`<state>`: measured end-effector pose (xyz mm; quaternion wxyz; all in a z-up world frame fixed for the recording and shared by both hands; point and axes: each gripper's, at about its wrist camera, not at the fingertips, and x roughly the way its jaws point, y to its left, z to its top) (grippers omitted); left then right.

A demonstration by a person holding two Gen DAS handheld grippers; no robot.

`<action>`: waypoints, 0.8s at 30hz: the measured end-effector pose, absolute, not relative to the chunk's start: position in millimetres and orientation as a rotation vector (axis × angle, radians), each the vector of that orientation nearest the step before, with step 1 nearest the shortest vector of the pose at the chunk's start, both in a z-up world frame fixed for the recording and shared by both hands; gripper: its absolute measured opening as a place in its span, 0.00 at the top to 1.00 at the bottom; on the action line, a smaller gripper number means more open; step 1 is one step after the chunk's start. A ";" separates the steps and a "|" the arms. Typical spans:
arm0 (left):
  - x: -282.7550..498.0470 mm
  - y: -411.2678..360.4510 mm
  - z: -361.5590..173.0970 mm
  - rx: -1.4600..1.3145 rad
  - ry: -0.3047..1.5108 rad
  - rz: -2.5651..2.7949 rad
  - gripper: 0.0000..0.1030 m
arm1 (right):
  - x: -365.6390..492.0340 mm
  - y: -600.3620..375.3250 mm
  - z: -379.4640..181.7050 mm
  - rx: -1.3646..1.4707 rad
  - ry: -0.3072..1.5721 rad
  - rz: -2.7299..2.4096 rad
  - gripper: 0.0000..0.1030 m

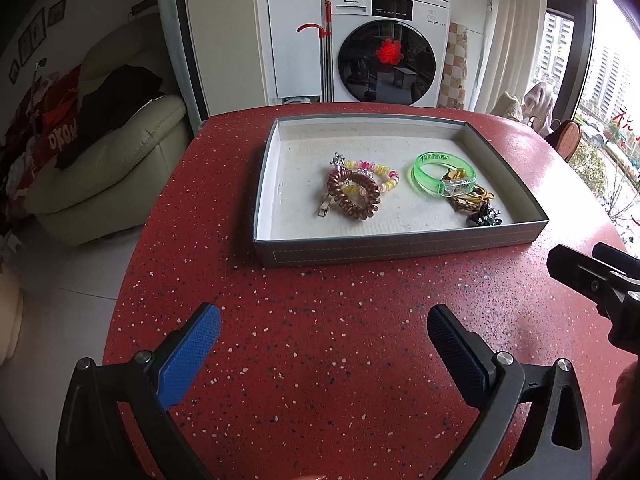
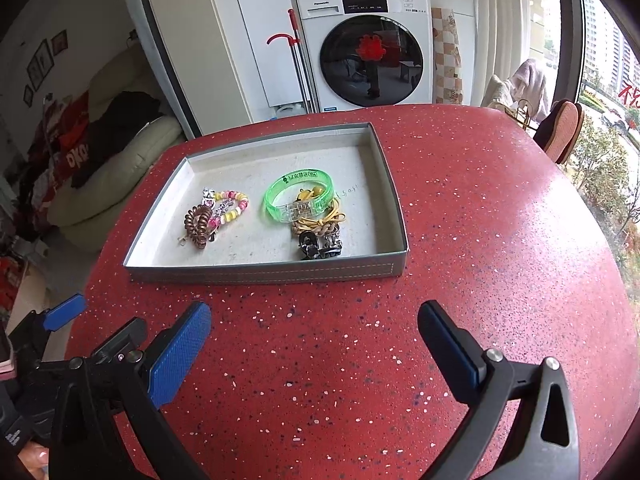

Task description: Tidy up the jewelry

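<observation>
A shallow grey tray with a white lining sits on the red speckled table. Inside lie a brown spiral hair tie, a yellow-pink beaded bracelet, a green translucent bangle, a yellow-brown chain tangle and a black clip. My left gripper is open over bare table in front of the tray. My right gripper is open too, also short of the tray, holding nothing.
The red speckled table is round, its edge dropping off at left. A cream sofa with clothes stands left, a washing machine behind, a window at right. The right gripper's tip shows at the left wrist view's right edge.
</observation>
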<state>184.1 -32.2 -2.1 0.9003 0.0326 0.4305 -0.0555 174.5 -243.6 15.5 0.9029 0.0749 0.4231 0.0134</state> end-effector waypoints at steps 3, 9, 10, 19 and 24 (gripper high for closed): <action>170.1 -28.4 -5.8 0.054 0.891 -0.095 0.00 | 161.5 -241.1 15.6 0.136 0.860 0.018 0.00; 141.8 -26.7 -3.0 0.074 0.836 -0.074 0.00 | 130.2 -238.1 16.8 0.122 0.798 0.000 0.00; 136.7 -26.3 -1.5 0.076 0.820 -0.069 0.00 | 124.5 -237.7 16.8 0.118 0.787 -0.004 0.00; 103.5 -19.2 6.5 0.055 0.728 -0.035 0.00 | 90.9 -235.6 20.1 0.102 0.711 -0.056 0.00; 98.1 -16.7 13.8 0.053 0.693 -0.018 0.00 | 81.3 -233.4 26.1 0.079 0.682 -0.075 0.00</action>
